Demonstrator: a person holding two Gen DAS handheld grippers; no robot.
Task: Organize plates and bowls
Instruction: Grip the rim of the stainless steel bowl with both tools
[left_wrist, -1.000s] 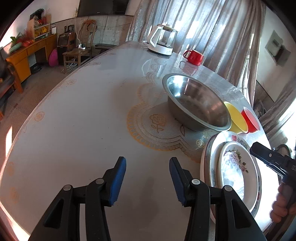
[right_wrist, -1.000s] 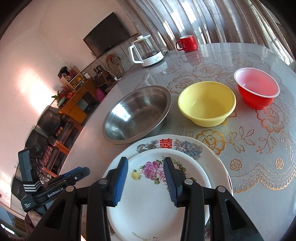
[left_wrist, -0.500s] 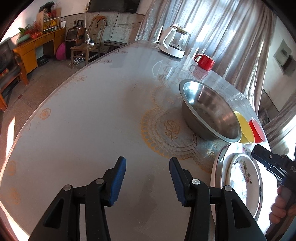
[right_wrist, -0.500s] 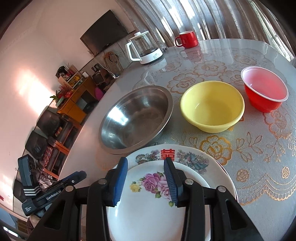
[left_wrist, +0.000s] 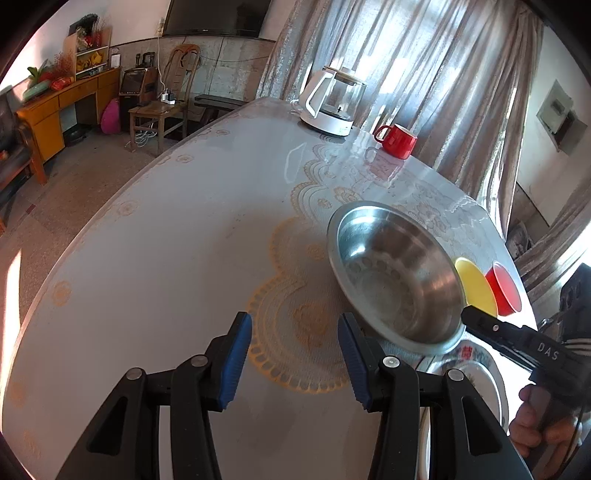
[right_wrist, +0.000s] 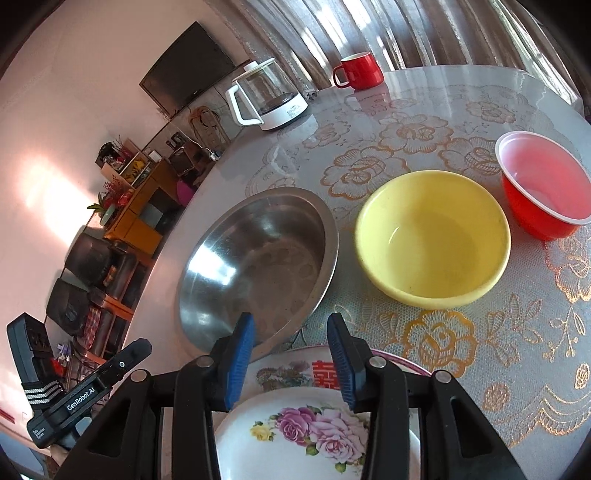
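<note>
We have moved both hand-held grippers forward, so the steel bowl (right_wrist: 258, 266) looks closer now. It sits on the table (left_wrist: 166, 258), just beside the yellow bowl (right_wrist: 432, 240), with the red bowl (right_wrist: 543, 192) past that. The flower plate (right_wrist: 306, 435) lies on a bigger plate (right_wrist: 391, 360), touching it. Our right hand-held gripper (right_wrist: 290, 360) is open over the plates. Our left hand-held gripper (left_wrist: 293, 356) is open too, holding nothing. A kettle (left_wrist: 332, 103) and red mug (left_wrist: 397, 142) stand far back.
</note>
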